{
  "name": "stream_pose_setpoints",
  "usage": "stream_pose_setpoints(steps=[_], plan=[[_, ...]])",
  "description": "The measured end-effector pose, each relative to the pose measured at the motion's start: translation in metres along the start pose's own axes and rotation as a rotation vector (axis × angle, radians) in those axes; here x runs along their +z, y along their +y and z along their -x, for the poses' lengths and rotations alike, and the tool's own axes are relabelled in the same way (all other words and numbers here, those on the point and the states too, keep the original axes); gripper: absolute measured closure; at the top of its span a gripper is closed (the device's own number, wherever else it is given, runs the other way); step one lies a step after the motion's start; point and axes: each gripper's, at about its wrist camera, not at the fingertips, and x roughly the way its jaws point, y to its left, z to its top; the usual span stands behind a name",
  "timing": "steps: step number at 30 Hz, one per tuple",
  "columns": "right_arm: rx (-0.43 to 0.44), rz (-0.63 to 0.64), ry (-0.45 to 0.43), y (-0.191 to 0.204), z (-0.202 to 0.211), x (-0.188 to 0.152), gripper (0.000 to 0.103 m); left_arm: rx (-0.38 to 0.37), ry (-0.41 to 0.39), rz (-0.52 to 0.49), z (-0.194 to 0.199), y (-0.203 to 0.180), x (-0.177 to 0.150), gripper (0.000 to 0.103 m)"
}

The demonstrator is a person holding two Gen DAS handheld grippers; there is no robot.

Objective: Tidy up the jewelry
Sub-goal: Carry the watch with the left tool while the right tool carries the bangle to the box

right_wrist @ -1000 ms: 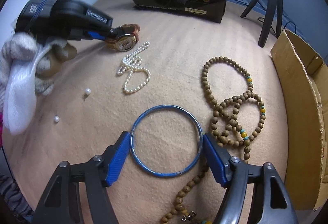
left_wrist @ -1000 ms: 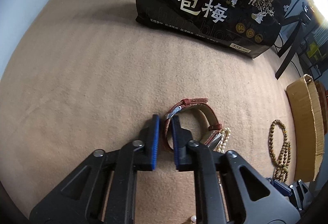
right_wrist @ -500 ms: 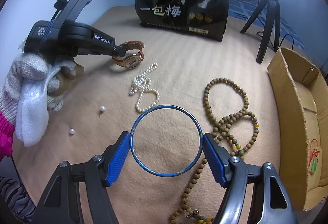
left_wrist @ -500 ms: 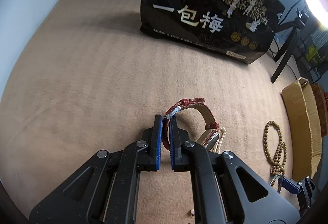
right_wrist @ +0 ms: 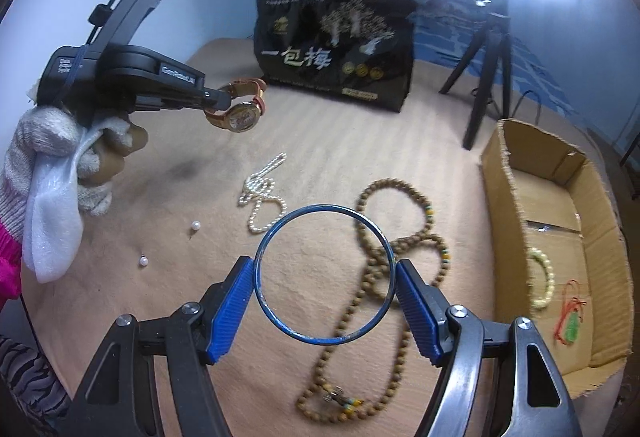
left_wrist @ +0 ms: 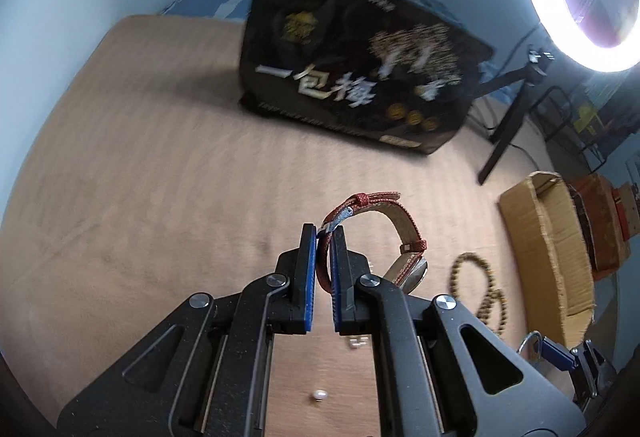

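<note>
My left gripper (left_wrist: pixel 323 237) is shut on the red-brown strap of a wristwatch (left_wrist: pixel 400 241) and holds it in the air above the tan bed surface; the right wrist view shows that gripper (right_wrist: pixel 216 102) with the watch (right_wrist: pixel 240 115) hanging from it. My right gripper (right_wrist: pixel 325 273) is shut on a blue bangle (right_wrist: pixel 324 275), held by its two sides and lifted. A pearl necklace (right_wrist: pixel 262 193) and a long wooden bead string (right_wrist: pixel 384 257) lie on the surface below.
An open cardboard box (right_wrist: pixel 592 205) stands at the right, with a pale bead bracelet (right_wrist: pixel 542 279) and a green pendant (right_wrist: pixel 572 325) inside. Two loose pearls (right_wrist: pixel 195 225) lie at the left. A black bag (right_wrist: pixel 332 49) and a tripod (right_wrist: pixel 486 69) stand at the back.
Both grippers have risen from the surface. The left one lifted the watch clear of the pearls; the right one lifted the blue bangle. Both views tilted up.
</note>
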Motion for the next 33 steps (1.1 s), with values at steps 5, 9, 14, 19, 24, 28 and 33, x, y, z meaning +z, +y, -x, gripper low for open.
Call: stream_pose_setpoints(steps=[5, 9, 14, 19, 24, 28, 33], plan=[[-0.042, -0.017, -0.022, -0.019, 0.018, -0.002, 0.03, -0.039, -0.008, -0.042, 0.008, -0.032, 0.0, 0.099], [-0.07, -0.05, -0.032, -0.039, 0.031, -0.006, 0.03, -0.067, -0.009, -0.075, 0.009, -0.061, -0.003, 0.099], [-0.11, -0.1, -0.043, -0.067, 0.046, -0.012, 0.03, -0.1, -0.014, -0.122, 0.01, -0.1, -0.007, 0.099], [-0.144, -0.136, -0.046, -0.09, 0.056, -0.019, 0.03, -0.124, -0.012, -0.158, 0.007, -0.132, -0.012, 0.099], [-0.176, -0.169, -0.042, -0.11, 0.064, -0.026, 0.03, -0.14, -0.009, -0.202, 0.001, -0.166, -0.016, 0.099], [-0.193, -0.201, -0.034, -0.125, 0.069, -0.033, 0.03, -0.146, -0.011, -0.239, -0.003, -0.191, -0.018, 0.099], [-0.202, -0.237, -0.031, -0.141, 0.074, -0.038, 0.03, -0.152, -0.004, -0.273, -0.015, -0.219, -0.019, 0.099]])
